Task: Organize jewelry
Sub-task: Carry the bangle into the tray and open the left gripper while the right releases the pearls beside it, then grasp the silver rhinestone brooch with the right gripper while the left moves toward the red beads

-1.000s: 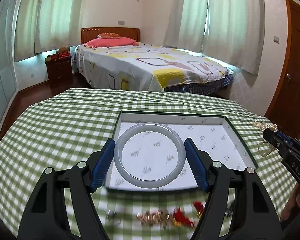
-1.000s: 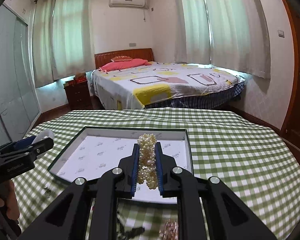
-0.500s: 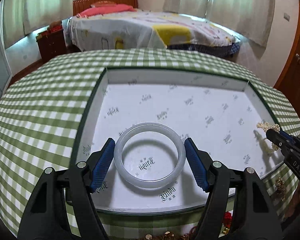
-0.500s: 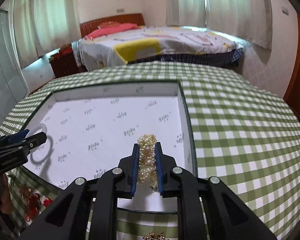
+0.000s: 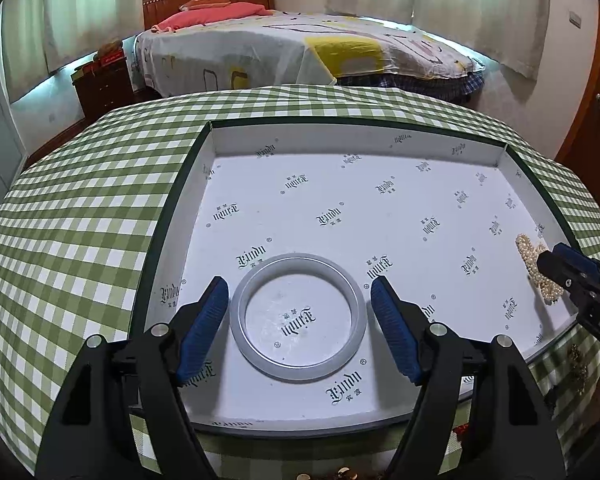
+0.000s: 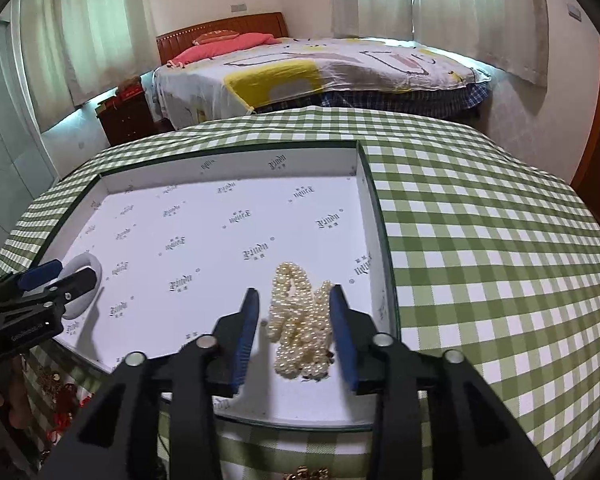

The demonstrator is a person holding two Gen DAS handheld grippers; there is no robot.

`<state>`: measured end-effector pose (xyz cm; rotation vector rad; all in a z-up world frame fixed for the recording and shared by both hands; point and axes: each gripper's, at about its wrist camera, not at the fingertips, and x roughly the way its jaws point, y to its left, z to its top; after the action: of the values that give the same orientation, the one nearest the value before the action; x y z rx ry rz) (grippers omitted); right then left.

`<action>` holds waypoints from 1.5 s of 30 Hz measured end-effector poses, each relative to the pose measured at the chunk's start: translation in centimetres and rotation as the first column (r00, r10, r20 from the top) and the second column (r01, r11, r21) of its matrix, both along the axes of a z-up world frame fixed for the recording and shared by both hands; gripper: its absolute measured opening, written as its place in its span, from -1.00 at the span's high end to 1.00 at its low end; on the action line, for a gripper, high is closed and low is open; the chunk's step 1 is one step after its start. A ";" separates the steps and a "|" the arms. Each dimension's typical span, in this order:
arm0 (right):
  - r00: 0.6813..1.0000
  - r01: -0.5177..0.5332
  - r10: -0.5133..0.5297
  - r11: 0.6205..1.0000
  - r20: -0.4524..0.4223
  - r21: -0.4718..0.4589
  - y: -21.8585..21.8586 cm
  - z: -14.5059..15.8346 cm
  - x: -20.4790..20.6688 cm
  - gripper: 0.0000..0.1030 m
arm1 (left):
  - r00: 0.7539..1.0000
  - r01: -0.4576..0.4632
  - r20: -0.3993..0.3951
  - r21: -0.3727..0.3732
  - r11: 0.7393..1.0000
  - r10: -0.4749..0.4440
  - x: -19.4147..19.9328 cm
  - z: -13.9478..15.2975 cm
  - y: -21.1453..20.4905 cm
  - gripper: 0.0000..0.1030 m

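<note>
Pale jade-coloured bangle (image 5: 298,317) and a pearl strand (image 6: 302,322) lie inside a white-lined box (image 5: 380,216) on a green-checked bench (image 5: 80,240).

Both claws stand open over the box: the left claw (image 5: 298,326) brackets the bangle, its blue pads (image 5: 202,330) apart from the ring on either side, while the right claw (image 6: 296,334) straddles the heaped pearls, its right pad (image 6: 342,332) close against the beads and its left pad clear of them. The bangle rests flat on the printed lining near the box's front-left corner; the pearls sit near the front-right wall. Gold and red trinkets (image 6: 60,392) lie on the cloth just outside the box's front edge, and a bed (image 5: 300,52) fills the room behind.
</note>
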<state>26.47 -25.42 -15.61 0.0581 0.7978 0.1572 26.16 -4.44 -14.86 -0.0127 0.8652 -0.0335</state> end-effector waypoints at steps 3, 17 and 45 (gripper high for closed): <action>1.000 0.007 -0.007 1.000 0.027 -0.004 0.2 0.7 -0.7 0.15 | 1.000 -0.006 0.020 -0.011 1.000 0.006 -0.5 0.4 0.3 -0.49; 0.990 -0.012 0.010 1.000 0.138 0.012 2.0 3.5 -10.3 0.15 | 0.981 -0.015 0.194 0.001 1.000 0.014 -10.4 4.7 0.8 -0.49; 0.986 -0.168 0.168 0.986 -0.021 -0.006 7.3 -1.6 -17.2 0.59 | 0.986 -0.049 0.159 0.008 0.999 0.047 -21.1 2.9 2.8 -0.49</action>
<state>9.27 -18.13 -17.20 -0.0155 0.8239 0.3136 5.10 -1.66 -11.93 -0.0197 0.7049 0.0160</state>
